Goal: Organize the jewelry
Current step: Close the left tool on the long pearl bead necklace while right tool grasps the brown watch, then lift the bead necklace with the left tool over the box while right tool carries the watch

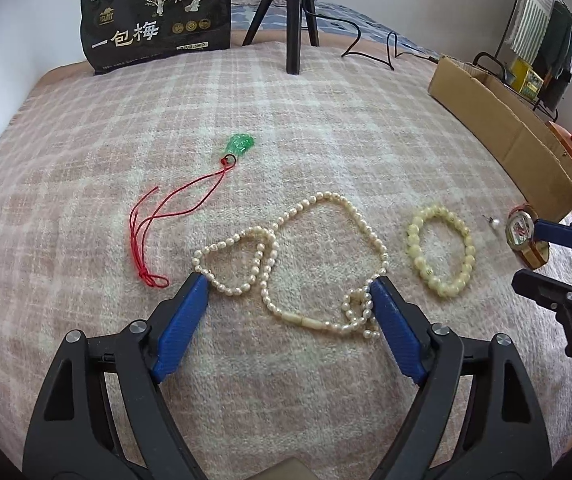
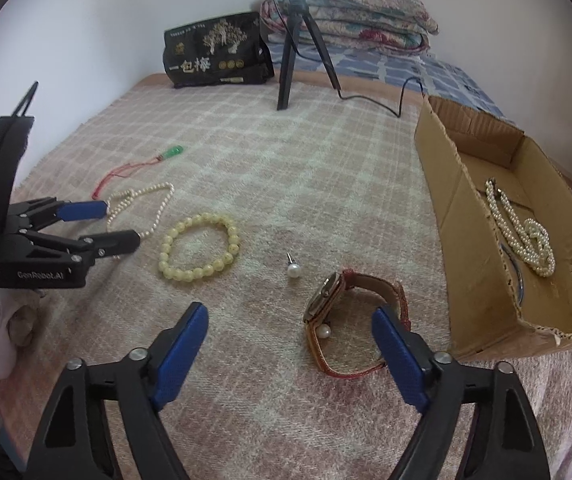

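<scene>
One item sorted: white bead strand (image 2: 522,232) lies in cardboard box (image 2: 482,248). Five loose on blanket (image 2: 326,168). Pearl necklace (image 1: 298,264) sprawls crosswise between wide-open left gripper (image 1: 290,284) fingers; jade pendant (image 1: 239,145) cord trails toward camera; bead bracelet (image 2: 199,247), then watch (image 2: 350,320) on edge before right gripper (image 2: 290,312), likewise spread; pearl stud (image 2: 294,270) pin points away.

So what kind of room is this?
Probably a bedroom: the jewelry lies on a plaid blanket spread like a bed cover, folded quilts are stacked by the wall, and clothes hang on a rack.
</scene>
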